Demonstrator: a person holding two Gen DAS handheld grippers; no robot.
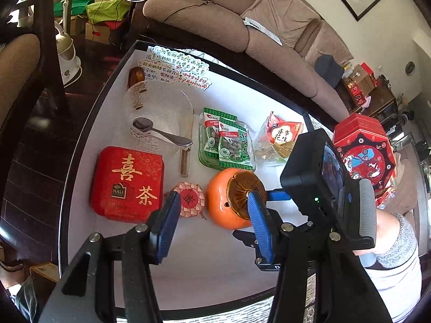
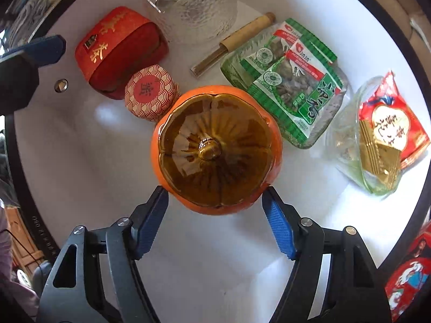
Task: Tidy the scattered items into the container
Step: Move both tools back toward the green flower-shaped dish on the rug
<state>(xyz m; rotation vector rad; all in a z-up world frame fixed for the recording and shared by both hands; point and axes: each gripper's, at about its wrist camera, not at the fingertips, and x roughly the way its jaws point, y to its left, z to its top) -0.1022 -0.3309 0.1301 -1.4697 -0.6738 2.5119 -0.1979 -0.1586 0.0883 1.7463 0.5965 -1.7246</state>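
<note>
My right tool (image 2: 215, 202) hangs jaws apart, just short of the orange jar (image 2: 215, 148): glazed ceramic, heavy, slick, breakable. I'd clamp its round belly, not the lid knob (image 2: 208, 148).

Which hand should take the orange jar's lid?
Right. Its gripper hangs straight above the orange jar, open jaws flanking the lid. The left gripper sits farther back, angled toward the round packet.
</note>
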